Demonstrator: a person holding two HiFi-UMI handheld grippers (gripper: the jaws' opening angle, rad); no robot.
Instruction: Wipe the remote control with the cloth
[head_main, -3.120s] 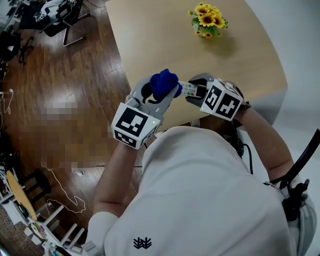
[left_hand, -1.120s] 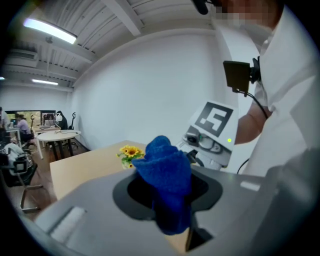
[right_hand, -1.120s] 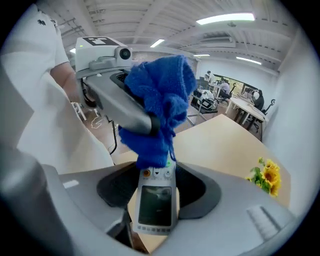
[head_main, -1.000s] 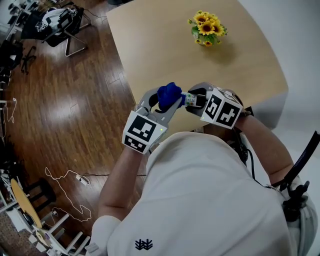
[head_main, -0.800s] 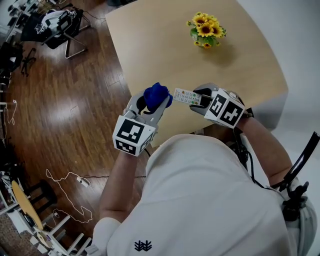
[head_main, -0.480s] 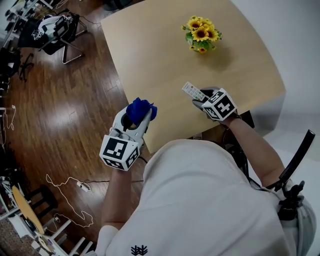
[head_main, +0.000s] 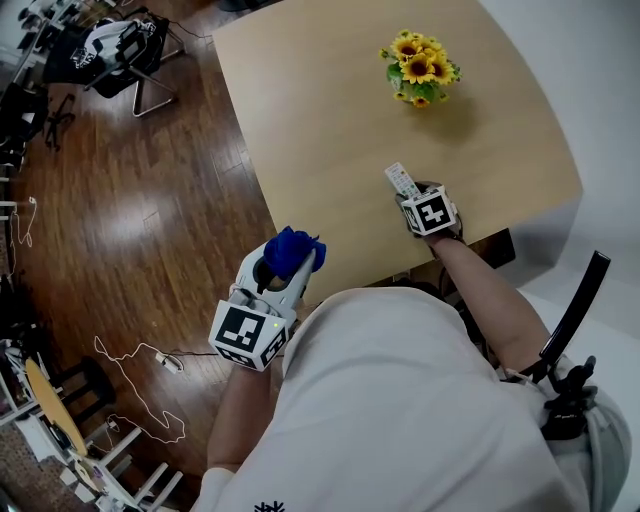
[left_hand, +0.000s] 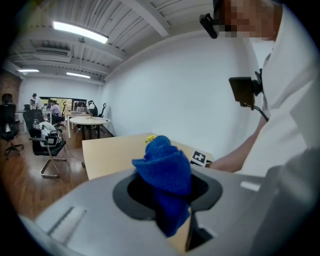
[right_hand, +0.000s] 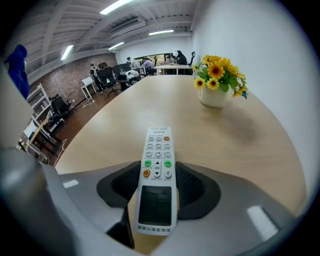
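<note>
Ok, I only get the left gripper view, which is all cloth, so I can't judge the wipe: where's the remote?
Observer: The right gripper is shut on the remote, buttons up, held over the table.
Operator: Is it touching my cloth?
Observer: No. In the head view the cloth, held in the left gripper, is by the table's near edge, clearly apart from the remote.

Sunflower pot (head_main: 421, 62) on table (head_main: 320, 110); perhaps chair (head_main: 128, 45).
</note>
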